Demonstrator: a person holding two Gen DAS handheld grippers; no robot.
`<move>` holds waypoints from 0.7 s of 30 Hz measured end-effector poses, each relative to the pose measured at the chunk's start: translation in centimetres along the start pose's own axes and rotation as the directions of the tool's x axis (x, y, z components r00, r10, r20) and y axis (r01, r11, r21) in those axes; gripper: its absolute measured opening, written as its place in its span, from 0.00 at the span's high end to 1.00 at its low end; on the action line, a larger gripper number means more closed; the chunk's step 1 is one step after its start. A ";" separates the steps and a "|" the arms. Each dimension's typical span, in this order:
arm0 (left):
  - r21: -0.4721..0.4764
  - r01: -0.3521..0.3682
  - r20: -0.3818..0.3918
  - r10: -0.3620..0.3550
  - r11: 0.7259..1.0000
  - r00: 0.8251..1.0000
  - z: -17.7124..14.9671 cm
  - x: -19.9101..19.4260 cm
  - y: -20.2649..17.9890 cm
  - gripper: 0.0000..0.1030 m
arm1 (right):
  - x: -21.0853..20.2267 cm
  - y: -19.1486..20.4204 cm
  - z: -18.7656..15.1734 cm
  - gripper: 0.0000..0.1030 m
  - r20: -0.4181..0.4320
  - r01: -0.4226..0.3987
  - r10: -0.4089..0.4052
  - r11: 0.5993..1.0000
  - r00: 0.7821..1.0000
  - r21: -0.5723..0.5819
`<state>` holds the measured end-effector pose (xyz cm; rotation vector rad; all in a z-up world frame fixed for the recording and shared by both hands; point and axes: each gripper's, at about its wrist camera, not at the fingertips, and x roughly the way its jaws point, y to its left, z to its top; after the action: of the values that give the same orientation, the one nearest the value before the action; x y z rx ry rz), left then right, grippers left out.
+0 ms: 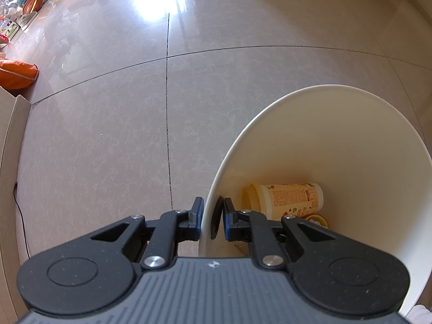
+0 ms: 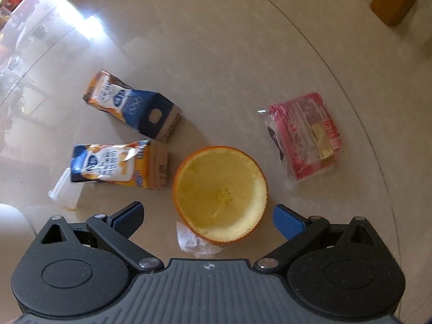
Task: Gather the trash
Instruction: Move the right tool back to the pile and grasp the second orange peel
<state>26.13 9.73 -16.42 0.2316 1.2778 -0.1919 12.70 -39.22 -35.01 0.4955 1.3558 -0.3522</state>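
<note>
Pinching the rim of a white bin [image 1: 337,135], the left gripper [image 1: 212,216] has its fingers clenched on the thin wall, one finger outside and one inside. Just beyond the inner finger, at the bottom of the bin, lies a yellow printed cup [image 1: 289,198] on its side, with a bit of something yellow [image 1: 317,219] beside it that I cannot make out. Past the bin stretches the glossy tiled floor [image 1: 108,108], and far off to that claw's left sit an orange cushion [image 1: 16,74] and a basketball [image 1: 32,4] among clutter.

The right gripper [image 2: 208,216] points down at the floor with its blue-padded fingers [image 2: 286,220] spread wide and gripping nothing. Between them, close in, sits a hollowed orange-peel half [image 2: 220,193], open side up, untouched by either pad, with a crumpled white scrap [image 2: 193,243] just under its near edge. Ahead and to the left lies a flattened juice carton [image 2: 118,166], a clear straw wrapper [image 2: 64,191] by its end; a second carton [image 2: 132,106] lies further on. Ahead to the right rests a pink plastic-wrapped packet [image 2: 305,135], apart from the peel.
</note>
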 end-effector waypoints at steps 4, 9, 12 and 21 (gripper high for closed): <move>-0.006 0.003 0.003 -0.003 1.000 1.000 -0.1 -0.1 0.1 0.87 | 0.9 -0.1 0.5 0.00 0.010 0.011 -0.011 1.000 1.000 0.028; -0.005 0.002 0.000 -0.002 1.000 1.000 0.0 -0.1 0.1 0.87 | 1.8 0.0 1.1 0.02 0.017 0.040 -0.040 0.999 0.999 0.022; -0.007 0.003 0.001 -0.003 1.000 1.000 0.0 -0.1 0.1 0.87 | 2.2 0.2 1.3 0.08 0.016 0.043 -0.044 0.999 0.999 0.012; -0.007 0.003 0.000 -0.003 1.000 1.000 0.0 0.0 0.1 0.87 | 2.6 -0.4 1.9 0.23 0.000 0.020 -0.020 0.998 1.000 0.057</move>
<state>26.19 9.84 -16.36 0.2233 1.2792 -0.1897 14.58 -40.43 -37.37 0.5292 1.3538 -0.4084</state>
